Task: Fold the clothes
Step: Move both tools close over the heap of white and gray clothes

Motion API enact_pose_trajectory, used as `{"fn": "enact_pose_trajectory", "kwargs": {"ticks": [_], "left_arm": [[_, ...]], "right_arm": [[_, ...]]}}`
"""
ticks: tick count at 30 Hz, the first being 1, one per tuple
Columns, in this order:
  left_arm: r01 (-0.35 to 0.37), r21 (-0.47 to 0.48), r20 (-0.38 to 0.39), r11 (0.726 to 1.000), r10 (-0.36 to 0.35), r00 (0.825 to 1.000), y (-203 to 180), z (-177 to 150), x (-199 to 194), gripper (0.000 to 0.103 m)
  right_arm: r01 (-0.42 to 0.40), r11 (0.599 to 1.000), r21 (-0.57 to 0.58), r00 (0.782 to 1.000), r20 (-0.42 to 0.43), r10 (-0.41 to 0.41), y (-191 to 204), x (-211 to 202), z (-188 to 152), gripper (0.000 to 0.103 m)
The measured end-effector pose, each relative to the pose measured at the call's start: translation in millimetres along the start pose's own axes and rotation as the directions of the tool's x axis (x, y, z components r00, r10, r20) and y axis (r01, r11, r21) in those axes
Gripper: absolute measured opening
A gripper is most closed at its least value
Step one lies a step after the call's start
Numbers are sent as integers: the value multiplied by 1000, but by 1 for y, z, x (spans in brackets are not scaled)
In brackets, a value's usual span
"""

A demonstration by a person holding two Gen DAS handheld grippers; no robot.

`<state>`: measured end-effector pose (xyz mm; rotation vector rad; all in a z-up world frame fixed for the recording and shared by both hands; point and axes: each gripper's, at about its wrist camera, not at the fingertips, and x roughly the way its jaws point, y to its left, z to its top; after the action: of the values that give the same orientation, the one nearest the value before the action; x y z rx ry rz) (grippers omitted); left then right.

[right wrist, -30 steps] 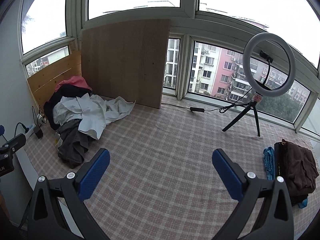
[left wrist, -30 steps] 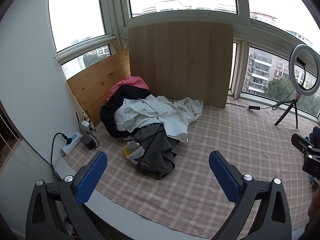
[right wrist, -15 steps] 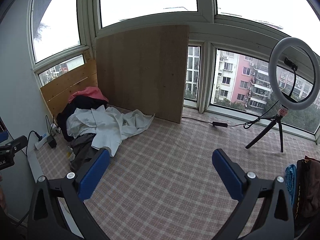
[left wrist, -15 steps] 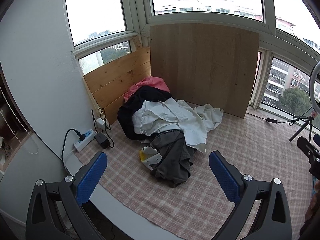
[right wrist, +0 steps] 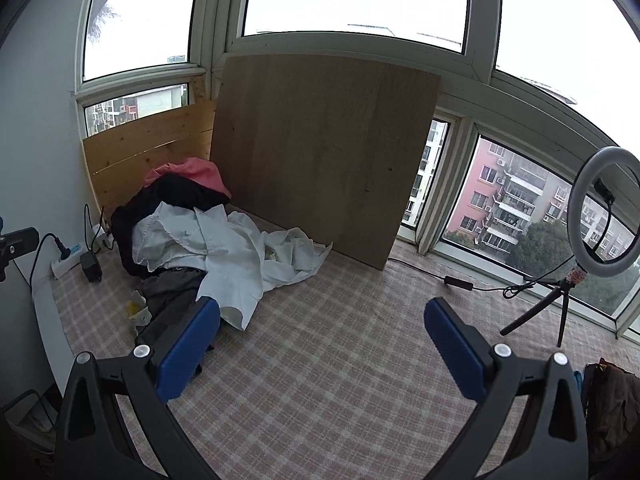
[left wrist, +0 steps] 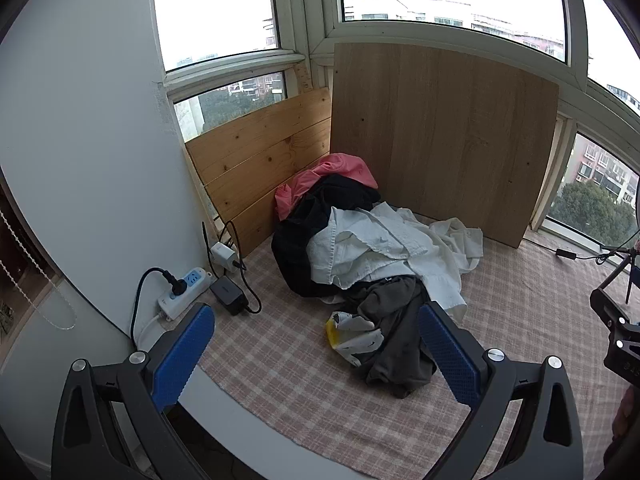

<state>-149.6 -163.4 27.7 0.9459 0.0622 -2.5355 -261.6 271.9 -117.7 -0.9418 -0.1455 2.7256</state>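
Note:
A heap of unfolded clothes lies on the checked cloth point(left wrist: 280, 360) in the far left corner. On top is a white shirt point(left wrist: 384, 248) point(right wrist: 232, 248), with a black garment point(left wrist: 320, 216) and a pink one point(left wrist: 332, 176) behind it and a dark grey garment point(left wrist: 396, 336) in front. A small yellow and white piece point(left wrist: 352, 334) lies beside the grey one. My left gripper point(left wrist: 316, 352) is open just short of the heap, holding nothing. Further right, my right gripper point(right wrist: 320, 344) is open too, its left finger point(right wrist: 188, 348) near the grey garment's edge.
A wooden board point(right wrist: 320, 152) leans on the windows behind the heap. A power strip point(left wrist: 184, 292) and chargers lie by the left wall. A ring light on a tripod point(right wrist: 600, 216) stands at the right. Folded brown clothes point(right wrist: 608, 400) sit at the far right.
Both grippers have swung left and moved closer to the clothes heap, which now looms larger. Neither gripper's fingers have changed; both stay open.

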Motion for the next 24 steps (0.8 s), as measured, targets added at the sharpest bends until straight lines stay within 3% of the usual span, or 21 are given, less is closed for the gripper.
{"fn": "enact_pose_trajectory", "kwargs": {"ticks": [11,13,17,24], "left_arm": [[6,-55,-31,998,-8,999,76,21,48,102],[21,-65,-57,998,-24,998,79,23,57,102],[-14,-55,-65,998,10,998,80,24,63,102],[-30,-71,-62,997,26,998,95,24,61,102]], "right_arm": [[-88,996,-1,995,-39,88,77,52,33,103],[-114,993,-17,993,-38,113,90,63,39,103],[-169,985,-31,984,-56,167,111,90,48,103],[-186,977,-106,979,-102,175,149,129,55,103]]}}
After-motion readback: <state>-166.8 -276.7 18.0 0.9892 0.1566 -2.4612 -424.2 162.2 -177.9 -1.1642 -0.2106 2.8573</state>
